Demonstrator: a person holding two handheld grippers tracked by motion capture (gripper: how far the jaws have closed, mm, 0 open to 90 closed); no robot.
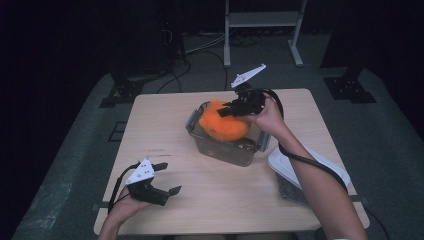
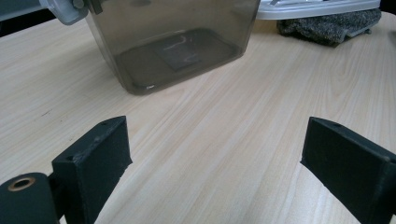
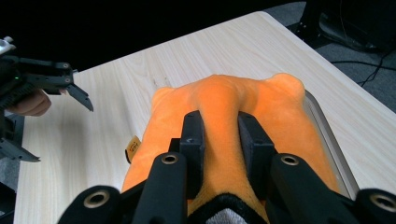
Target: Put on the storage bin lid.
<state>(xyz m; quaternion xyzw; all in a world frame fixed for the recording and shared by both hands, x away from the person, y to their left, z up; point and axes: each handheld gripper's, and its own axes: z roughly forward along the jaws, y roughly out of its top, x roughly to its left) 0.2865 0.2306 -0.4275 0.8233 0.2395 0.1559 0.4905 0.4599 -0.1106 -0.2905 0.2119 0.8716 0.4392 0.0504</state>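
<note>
Jaws of right gripper [image 3: 219, 135] pinched on orange plush toy [image 1: 223, 124] over clear container [image 1: 227, 150]; left gripper [image 1: 161, 180] spread, idle. Lower squarely, release once seated inside.

- In the high view, the orange plush toy [image 1: 223, 123] sinks into the clear bin [image 1: 220, 150], and the bin's wall blurs its lower half.
- The right hand-held gripper [image 3: 219, 135] covers the toy's middle in its own view; the bottom edge cuts off the toy's near end.
- At 12 o'clock in the left gripper view, the bin's top is cut off.
- The white lid [image 1: 285, 167] hides most of the grey cloth [image 1: 290, 190] at 4 o'clock on the desk [image 1: 165, 130].
</note>
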